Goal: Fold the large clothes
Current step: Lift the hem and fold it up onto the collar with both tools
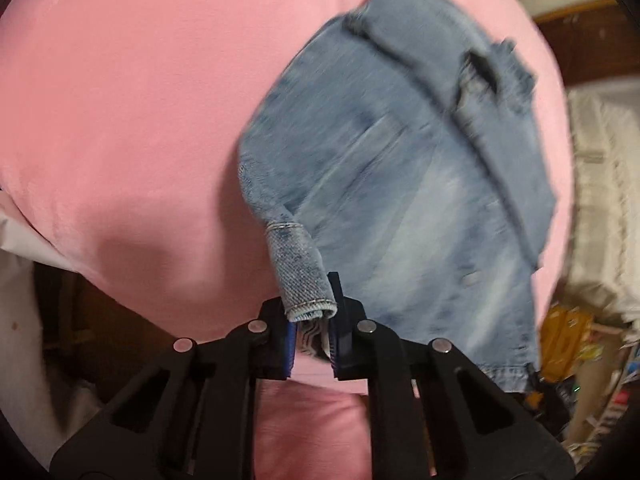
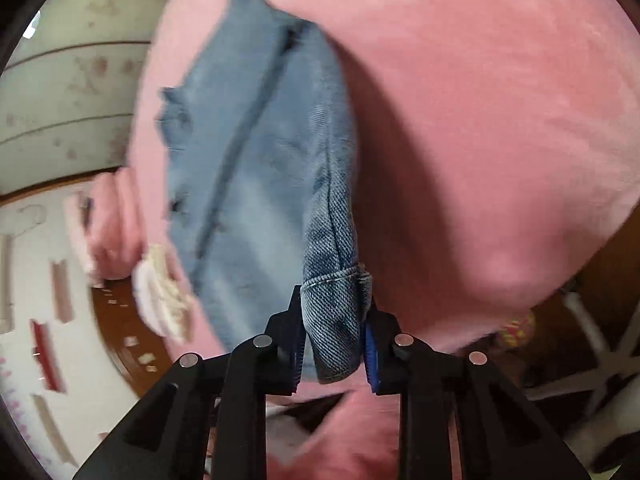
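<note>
A light blue denim garment (image 1: 400, 184) with frayed edges lies spread over a pink sheet (image 1: 120, 100). My left gripper (image 1: 314, 320) is shut on a rolled hem corner of the denim at its near left edge. In the right wrist view the same denim garment (image 2: 256, 168) stretches away over the pink sheet (image 2: 480, 120). My right gripper (image 2: 334, 340) is shut on a folded hem corner at the garment's near right edge. Both views are blurred by motion.
A cream blanket (image 1: 600, 200) and cluttered items (image 1: 568, 336) lie to the right of the bed. A pink and cream cloth bundle (image 2: 132, 248) sits left of the denim. A floral wall (image 2: 72, 80), brown floor (image 2: 120, 328) and a white chair base (image 2: 600, 360) surround the bed.
</note>
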Motion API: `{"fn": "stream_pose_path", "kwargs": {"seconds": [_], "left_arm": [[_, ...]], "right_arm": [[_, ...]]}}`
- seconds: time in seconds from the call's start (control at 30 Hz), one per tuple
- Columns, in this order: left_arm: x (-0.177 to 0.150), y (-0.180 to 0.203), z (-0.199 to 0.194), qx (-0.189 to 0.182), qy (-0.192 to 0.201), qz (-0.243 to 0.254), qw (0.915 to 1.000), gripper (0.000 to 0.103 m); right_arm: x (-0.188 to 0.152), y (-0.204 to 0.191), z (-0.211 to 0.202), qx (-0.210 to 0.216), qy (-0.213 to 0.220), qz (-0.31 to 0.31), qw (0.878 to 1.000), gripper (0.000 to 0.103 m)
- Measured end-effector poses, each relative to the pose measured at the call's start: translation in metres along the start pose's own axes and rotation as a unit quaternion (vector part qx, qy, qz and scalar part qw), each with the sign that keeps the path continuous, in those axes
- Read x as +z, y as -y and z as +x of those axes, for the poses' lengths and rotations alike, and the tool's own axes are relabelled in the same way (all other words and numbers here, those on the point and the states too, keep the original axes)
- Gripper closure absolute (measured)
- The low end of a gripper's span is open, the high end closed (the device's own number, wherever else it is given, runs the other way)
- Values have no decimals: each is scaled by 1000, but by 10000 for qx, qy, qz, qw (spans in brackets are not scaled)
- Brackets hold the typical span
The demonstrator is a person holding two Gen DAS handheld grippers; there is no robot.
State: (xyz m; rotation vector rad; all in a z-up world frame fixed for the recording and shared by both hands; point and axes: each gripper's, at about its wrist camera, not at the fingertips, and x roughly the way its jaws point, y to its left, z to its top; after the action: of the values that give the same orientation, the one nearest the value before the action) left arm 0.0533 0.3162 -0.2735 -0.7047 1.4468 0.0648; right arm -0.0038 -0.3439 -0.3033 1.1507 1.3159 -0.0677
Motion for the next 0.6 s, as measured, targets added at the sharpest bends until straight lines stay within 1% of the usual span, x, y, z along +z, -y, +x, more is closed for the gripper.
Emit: {"fn": "stream_pose_path", "kwargs": {"seconds": [0.07, 0.13, 0.2, 0.3, 0.37, 0.4, 0.43, 0.47, 0.53, 0.6], "left_arm": [[5, 16, -12, -107, 31, -12, 9999, 94], [-7, 42, -18, -264, 138, 43, 9995, 94], [-2, 66, -31, -524, 315, 76, 9981, 95], [14, 106, -57, -687, 641, 210, 9954, 95], [24, 122, -74, -835, 824, 285, 9927, 96], [31, 125, -91, -912, 919, 291, 9912, 96], [41, 132, -103, -986, 996, 289, 9897, 96], [49, 138, -112, -1038, 1050, 281, 9886, 96], [71, 148, -126, -1176, 1172, 290, 9857, 96], [95, 161, -133, -1230, 1231, 275, 9844, 96]], "right_arm": [[-2, -23, -5, 423, 123, 35, 9990, 81], [-2, -43, -10, 808, 264, 18, 9964, 81], [0, -64, -15, 1187, 376, -67, 9922, 82], [7, -100, -24, 1543, 537, -287, 9862, 83], [16, -121, -33, 1815, 718, -353, 9801, 86], [21, -130, -39, 1946, 812, -359, 9769, 87], [28, -140, -44, 2057, 913, -379, 9736, 87], [38, -148, -56, 2158, 1037, -423, 9700, 91], [58, -161, -78, 2277, 1289, -529, 9637, 95], [82, -179, -92, 2112, 1422, -687, 9646, 96]]}}
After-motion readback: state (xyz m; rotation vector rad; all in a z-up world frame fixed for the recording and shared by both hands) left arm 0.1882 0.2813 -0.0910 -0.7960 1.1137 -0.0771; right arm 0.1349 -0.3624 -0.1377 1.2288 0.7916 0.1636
